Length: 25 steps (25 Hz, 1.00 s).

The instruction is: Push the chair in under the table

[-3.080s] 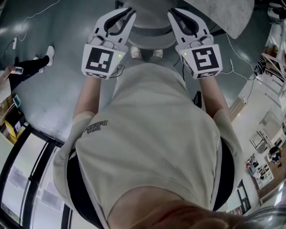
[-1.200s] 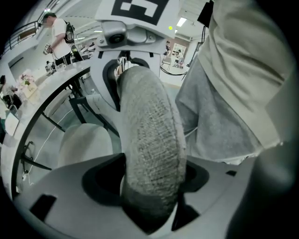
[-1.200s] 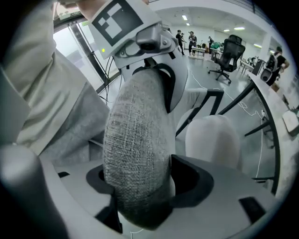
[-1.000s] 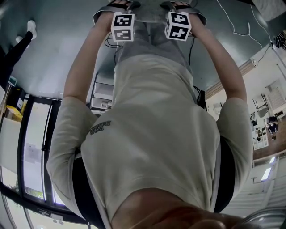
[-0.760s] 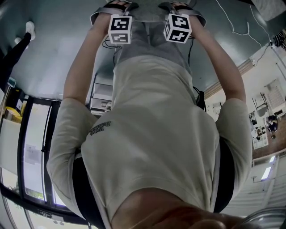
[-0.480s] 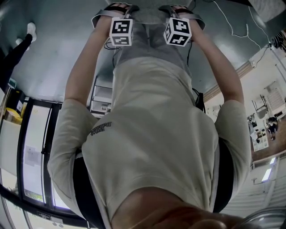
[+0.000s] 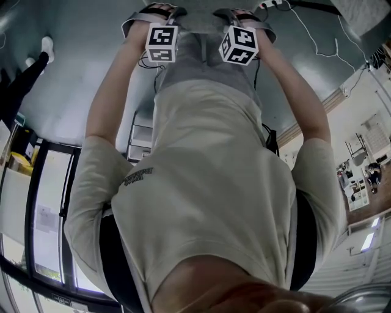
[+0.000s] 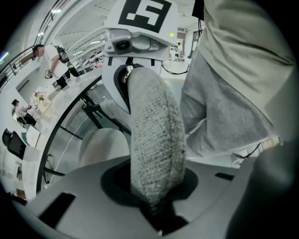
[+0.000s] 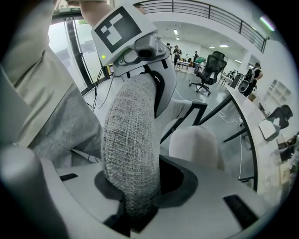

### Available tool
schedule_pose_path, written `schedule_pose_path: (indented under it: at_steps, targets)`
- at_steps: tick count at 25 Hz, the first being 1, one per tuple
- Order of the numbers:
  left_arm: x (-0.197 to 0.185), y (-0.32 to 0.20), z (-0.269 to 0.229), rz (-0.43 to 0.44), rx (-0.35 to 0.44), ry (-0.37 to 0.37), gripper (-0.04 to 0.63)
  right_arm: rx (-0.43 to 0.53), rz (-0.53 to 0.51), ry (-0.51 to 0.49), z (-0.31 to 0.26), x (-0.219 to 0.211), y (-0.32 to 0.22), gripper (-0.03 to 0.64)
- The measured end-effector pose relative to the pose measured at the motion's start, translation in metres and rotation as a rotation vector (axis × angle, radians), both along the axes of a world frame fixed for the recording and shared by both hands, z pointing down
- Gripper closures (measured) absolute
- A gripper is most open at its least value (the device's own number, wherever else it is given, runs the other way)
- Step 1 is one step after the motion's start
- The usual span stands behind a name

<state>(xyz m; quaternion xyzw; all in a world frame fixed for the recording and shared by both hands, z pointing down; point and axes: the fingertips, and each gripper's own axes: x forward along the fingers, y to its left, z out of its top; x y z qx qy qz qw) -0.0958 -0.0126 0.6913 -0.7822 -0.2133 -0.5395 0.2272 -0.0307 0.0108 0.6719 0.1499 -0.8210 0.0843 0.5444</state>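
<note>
The chair's grey woven backrest point(image 8: 154, 140) runs up between the jaws of my left gripper point(image 8: 154, 189), which have just been closing and now pinch its top edge. The same backrest point(image 9: 131, 140) fills my right gripper point(image 9: 135, 191), whose jaws have also just been closing onto it. The pale seat point(image 9: 196, 140) lies below and beyond. A table's dark curved rim point(image 9: 247, 135) arcs past the seat. In the head view both arms reach out, the left gripper point(image 7: 160, 13) and right gripper point(image 7: 241, 14) side by side at the top edge, their jaws mostly hidden.
The person's grey trousers point(image 8: 224, 107) hang close behind the backrest. A cable point(image 7: 317, 43) trails over the grey floor. Black office chairs point(image 9: 208, 70) and people stand far off. A low white unit point(image 7: 139, 143) sits by the person's left side.
Three seconds ago both grippers hovered open near the chair with bent arms. Now the arms are stretched out. Over the last second the marker cubes shifted slightly and the right one tilted.
</note>
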Motion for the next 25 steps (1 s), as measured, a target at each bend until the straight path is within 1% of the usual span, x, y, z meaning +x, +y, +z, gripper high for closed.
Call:
schedule_pose_path:
  at_steps: [8, 15, 20, 25]
  targets:
    - [-0.01, -0.043, 0.0, 0.068, -0.003, -0.006, 0.503, 0.023, 0.086, -0.013, -0.002, -0.011, -0.041, 0.471]
    - [-0.02, -0.093, 0.001, 0.128, 0.011, -0.008, 0.505, 0.066, 0.148, -0.02, -0.003, -0.021, -0.088, 0.466]
    - [-0.008, -0.128, -0.002, 0.197, 0.004, -0.012, 0.506, 0.095, 0.207, -0.023, -0.004, -0.01, -0.125, 0.46]
    - [0.006, -0.177, 0.003, 0.249, 0.028, -0.02, 0.506, 0.103, 0.266, -0.019, -0.002, 0.002, -0.168, 0.46]
